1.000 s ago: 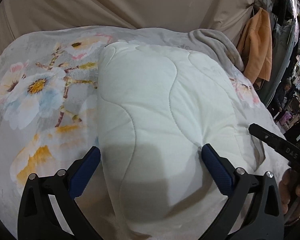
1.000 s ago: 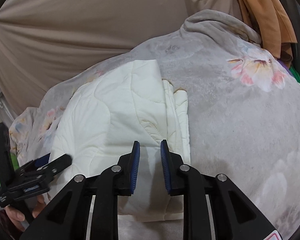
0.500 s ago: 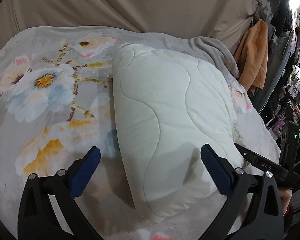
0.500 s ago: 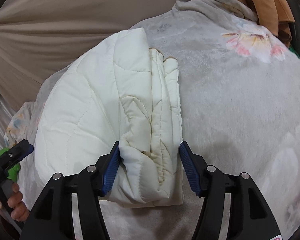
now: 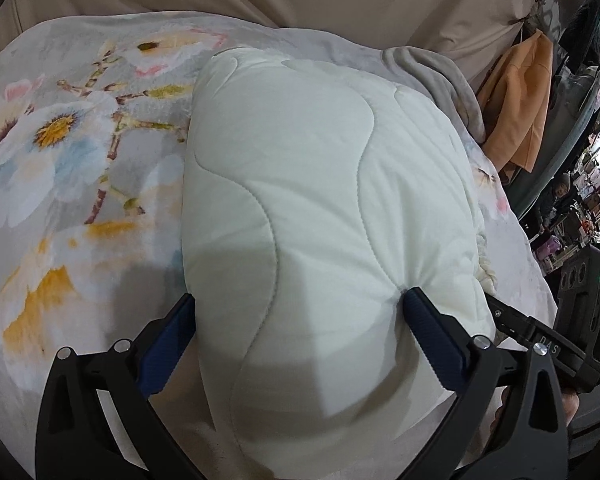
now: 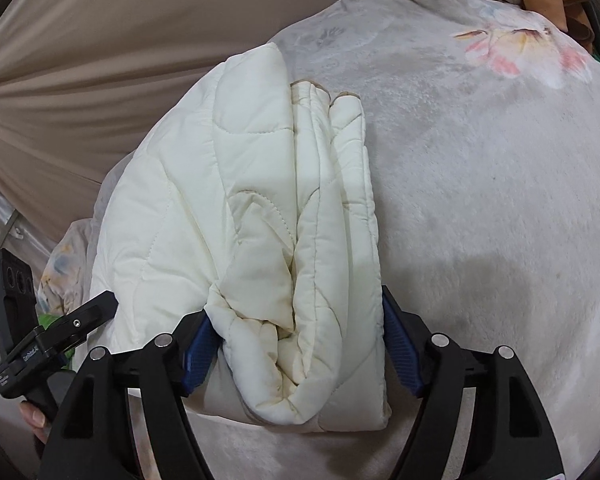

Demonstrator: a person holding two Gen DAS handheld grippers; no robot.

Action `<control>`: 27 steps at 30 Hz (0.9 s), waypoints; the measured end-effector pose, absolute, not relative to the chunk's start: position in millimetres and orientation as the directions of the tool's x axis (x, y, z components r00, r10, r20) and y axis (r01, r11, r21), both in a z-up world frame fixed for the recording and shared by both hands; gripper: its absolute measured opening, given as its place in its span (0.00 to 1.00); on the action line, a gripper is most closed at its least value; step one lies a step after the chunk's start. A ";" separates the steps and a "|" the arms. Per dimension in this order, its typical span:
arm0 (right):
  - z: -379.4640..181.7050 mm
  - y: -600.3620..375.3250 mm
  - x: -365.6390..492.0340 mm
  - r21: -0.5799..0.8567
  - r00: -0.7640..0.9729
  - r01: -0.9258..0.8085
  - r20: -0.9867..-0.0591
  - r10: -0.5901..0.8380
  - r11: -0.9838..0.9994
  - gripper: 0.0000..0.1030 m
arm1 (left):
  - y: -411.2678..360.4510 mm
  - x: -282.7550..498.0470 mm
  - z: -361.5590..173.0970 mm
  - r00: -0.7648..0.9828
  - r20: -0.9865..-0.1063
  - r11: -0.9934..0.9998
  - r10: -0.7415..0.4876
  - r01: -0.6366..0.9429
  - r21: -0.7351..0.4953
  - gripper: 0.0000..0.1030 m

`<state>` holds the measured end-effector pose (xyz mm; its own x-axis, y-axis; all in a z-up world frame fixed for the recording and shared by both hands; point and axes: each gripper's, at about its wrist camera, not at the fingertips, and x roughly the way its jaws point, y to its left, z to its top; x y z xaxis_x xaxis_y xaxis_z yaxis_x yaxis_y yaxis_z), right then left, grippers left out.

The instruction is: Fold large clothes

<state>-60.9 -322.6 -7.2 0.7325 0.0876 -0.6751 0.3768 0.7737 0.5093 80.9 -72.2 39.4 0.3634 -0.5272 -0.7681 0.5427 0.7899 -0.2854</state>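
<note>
**Both claws straddling a nearly finished fold**

Left gripper (image 5: 296,316) first: jaws spread wide, 1 blue pad at the near-left edge of the white quilted garment (image 5: 320,208), the other pressed into its top near the right side, where the fabric dimples around the tip. I read that as pressing or steadying, not a pinch; nothing is clamped between the pads.

Garment lies as a compact padded bundle on the floral blanket (image 5: 60,152), roughly centred, long axis running away from me. Top face smooth, wavy stitch lines, no loose sleeve or flap showing from this side.

Right gripper (image 6: 296,332): also wide open, its pads bracketing the near end of the garment (image 6: 260,208) on either side. From here I see the stacked layers, at least 3 folded edges lying side by side along the right flank, a bit puffy and uneven at the near corner. Pads sit beside or just against the fabric; I cannot tell whether they squeeze it.

Progress, my judgement: main folds are done, bundle is closed and resting on the blanket (image 6: 500,200). What seems left is tidying, squaring the layered edge, flattening the puff, then letting go. Possibly 1 more fold in half, if a smaller packet is wanted.

Orange garment (image 5: 516,100) hangs beyond the far right, not involved.
</note>
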 end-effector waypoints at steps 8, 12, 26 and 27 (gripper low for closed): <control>-6.9 -331.2 -44.9 0.539 0.744 0.345 -0.656 0.127 0.768 0.69 | -84.4 83.1 45.3 0.390 -0.776 0.806 -0.495 0.540 -0.242 0.96; 8.0 -327.7 -44.9 0.534 0.769 0.311 -0.628 0.122 0.786 0.34 | -85.3 81.2 56.3 0.385 -0.760 0.780 -0.523 0.575 -0.245 0.86; 158.1 -260.7 -42.5 0.374 0.942 0.122 -0.335 0.012 0.920 0.24 | -35.9 71.2 191.7 0.574 -0.461 0.697 -0.676 0.701 -0.150 0.53; 170.1 -252.7 -39.4 0.357 0.952 0.098 -0.304 0.016 0.929 0.24 | -27.7 71.4 202.4 0.596 -0.426 0.701 -0.681 0.700 -0.141 0.53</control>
